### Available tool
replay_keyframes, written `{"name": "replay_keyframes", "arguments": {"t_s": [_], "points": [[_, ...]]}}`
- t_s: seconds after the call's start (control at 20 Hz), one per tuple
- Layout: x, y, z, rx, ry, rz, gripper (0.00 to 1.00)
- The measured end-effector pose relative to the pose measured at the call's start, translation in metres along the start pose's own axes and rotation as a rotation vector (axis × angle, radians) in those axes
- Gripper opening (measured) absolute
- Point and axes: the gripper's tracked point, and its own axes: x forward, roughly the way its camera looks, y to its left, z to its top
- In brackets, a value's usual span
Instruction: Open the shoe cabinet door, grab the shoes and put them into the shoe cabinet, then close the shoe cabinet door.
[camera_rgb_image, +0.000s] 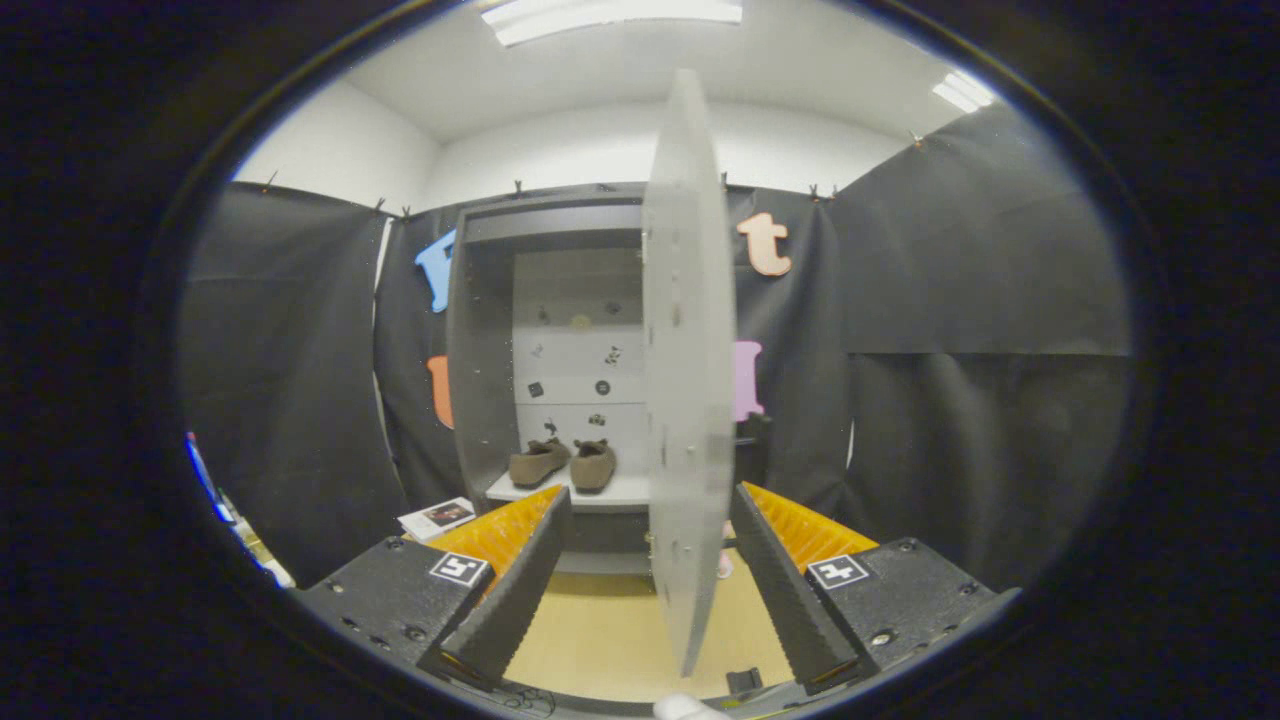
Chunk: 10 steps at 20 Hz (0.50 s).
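Standing edge-on between the wide-open, empty jaws, the door (688, 380) looks stiff and light. Push its near edge; shoes (562, 463) sit inside the cabinet (480, 360).

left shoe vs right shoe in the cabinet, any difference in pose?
The left shoe lies angled, its toe pointing toward the right shoe, which faces straight out. The left shoe shows more of its side, the right shoe its opening. Both are brown, touching, on the cabinet shelf. The gripper has open jaws straddling the door.

A pair of brown shoes (562, 463) sits side by side on the cabinet's bottom shelf (620, 492); a booklet (437, 517) lies on the floor (600, 630)
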Motion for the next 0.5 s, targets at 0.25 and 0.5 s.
{"name": "replay_keyframes", "arguments": {"t_s": [0.25, 0.5], "points": [[0.024, -0.082, 0.008, -0.022, 0.01, -0.021, 1.0], [0.068, -0.096, -0.005, -0.001, 0.065, 0.1, 0.99]]}}
